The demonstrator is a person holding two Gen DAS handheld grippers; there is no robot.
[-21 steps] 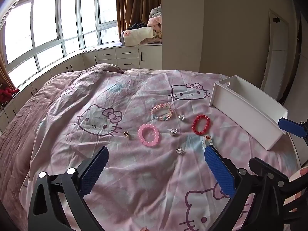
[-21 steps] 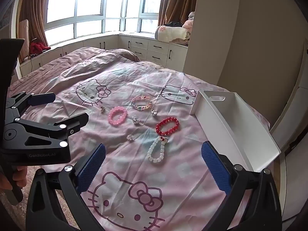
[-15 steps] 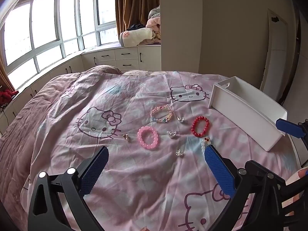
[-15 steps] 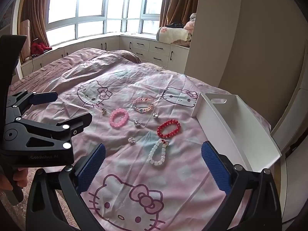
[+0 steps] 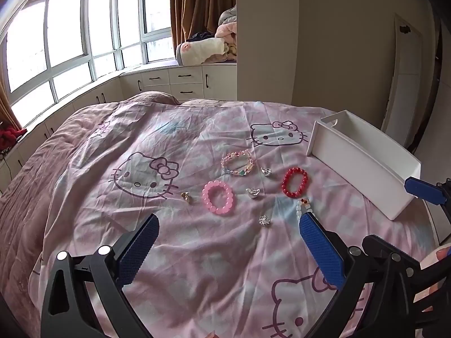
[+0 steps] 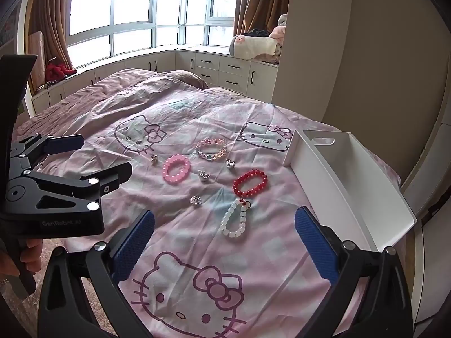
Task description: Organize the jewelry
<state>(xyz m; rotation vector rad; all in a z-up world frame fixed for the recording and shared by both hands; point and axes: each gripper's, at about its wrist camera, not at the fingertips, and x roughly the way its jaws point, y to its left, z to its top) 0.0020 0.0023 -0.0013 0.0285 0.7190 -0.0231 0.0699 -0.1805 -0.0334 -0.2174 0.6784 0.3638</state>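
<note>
Black left gripper (image 6: 93, 157) w/ "GenRobot.ai" label (jaws apart, empty), right gripper (image 6: 224, 226) jaws likewise, over pink bedspread (image 6: 253, 267).

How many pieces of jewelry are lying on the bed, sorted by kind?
Bead bracelets: 4, namely pink, red, white and multicolored.
Small silver charms: 4, at and.
Total: 8, all on the bedspread; none is in the white tray yet.
</note>
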